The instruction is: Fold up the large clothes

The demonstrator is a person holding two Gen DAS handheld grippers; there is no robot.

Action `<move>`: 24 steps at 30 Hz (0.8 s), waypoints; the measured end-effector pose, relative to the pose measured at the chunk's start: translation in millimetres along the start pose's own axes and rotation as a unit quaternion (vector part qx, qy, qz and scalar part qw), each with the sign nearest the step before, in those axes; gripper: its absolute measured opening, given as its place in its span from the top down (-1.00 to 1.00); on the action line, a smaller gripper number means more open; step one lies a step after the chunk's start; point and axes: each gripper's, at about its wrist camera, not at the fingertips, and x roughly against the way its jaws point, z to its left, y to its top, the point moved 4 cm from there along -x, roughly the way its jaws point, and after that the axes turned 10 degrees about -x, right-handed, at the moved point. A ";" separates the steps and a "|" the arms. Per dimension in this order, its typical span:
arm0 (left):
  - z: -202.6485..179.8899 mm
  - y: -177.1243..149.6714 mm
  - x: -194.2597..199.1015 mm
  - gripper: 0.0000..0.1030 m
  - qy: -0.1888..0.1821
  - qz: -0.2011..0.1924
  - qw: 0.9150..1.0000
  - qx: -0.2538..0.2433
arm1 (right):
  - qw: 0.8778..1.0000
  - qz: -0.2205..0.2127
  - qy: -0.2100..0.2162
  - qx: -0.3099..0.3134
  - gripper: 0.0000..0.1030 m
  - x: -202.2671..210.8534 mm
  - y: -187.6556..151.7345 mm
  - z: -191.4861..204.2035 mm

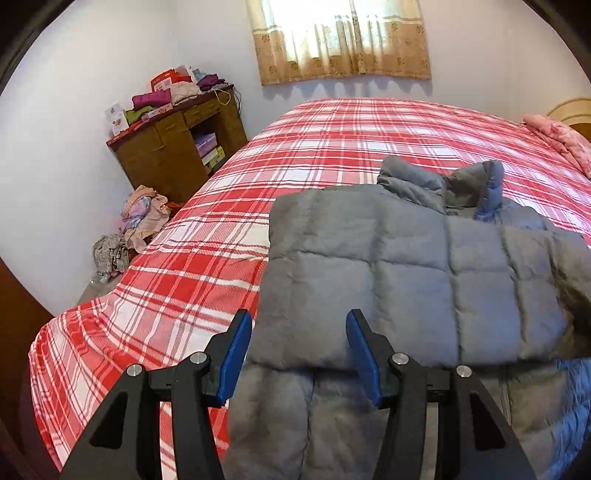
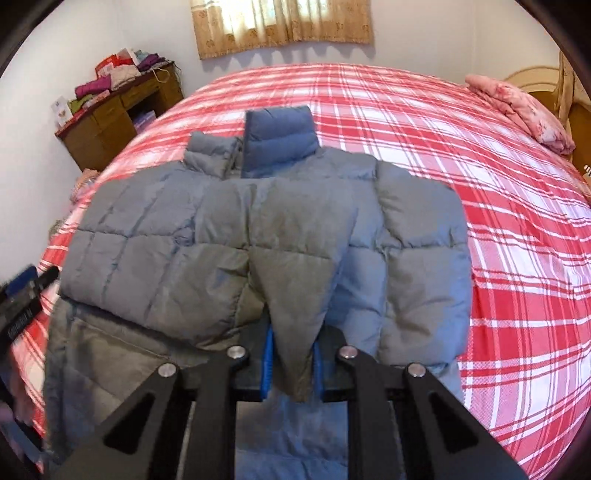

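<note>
The bed (image 2: 480, 229), spread with a red and white plaid cover, carries the grey puffer jacket (image 2: 258, 221) on its near part, collar (image 2: 279, 144) pointing toward the curtained window (image 2: 280, 26) and hem toward the foot of the bed. One sleeve is already folded across the jacket's chest.

The right gripper (image 2: 293, 365) sits at the near edge of the jacket, its blue pads pinched tight on a pointed fold of grey fabric, likely a cuff or sleeve tip. To do this fold well, I judge it should lift that fabric just clear of the jacket and carry it straight across, laying it flat without dragging the layer beneath.

The left gripper (image 1: 299, 354) hovers over the jacket's near left edge, jaws about half open and holding nothing, the quilted fabric lying below and between its fingers.
</note>
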 end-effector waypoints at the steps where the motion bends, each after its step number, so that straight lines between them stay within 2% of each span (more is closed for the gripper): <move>1: 0.5 2.3 -2.2 -0.05 0.002 0.000 1.000 0.000 | 1.000 0.002 -0.004 0.004 0.61 -3.0 -2.1 -0.8; 11: 2.8 23.2 -44.2 -0.05 0.022 0.016 1.000 0.015 | 0.999 0.011 -0.026 0.015 0.61 -15.9 -11.6 -13.7; 14: 5.8 19.3 -64.9 -0.05 0.037 0.041 0.998 0.024 | 0.999 0.021 -0.034 0.012 0.57 -23.2 -14.8 -18.2; 18: 6.6 2.5 -84.8 -0.06 0.037 0.061 0.997 0.039 | 0.999 0.018 -0.045 0.016 0.52 -27.6 -17.2 -19.9; 21: 7.0 -7.8 -88.6 -0.07 0.044 0.045 0.997 0.050 | 0.998 0.014 -0.055 0.012 0.23 -28.6 -18.3 -24.6; 23: 4.8 -12.7 -91.2 -0.15 0.059 0.037 0.997 0.044 | 0.998 0.012 -0.061 0.008 -0.15 -25.1 -18.2 -28.6; 24: 3.9 -15.1 -92.0 -0.16 0.062 0.035 0.996 0.044 | 0.998 0.009 -0.060 0.001 -0.18 -18.8 -18.7 -32.4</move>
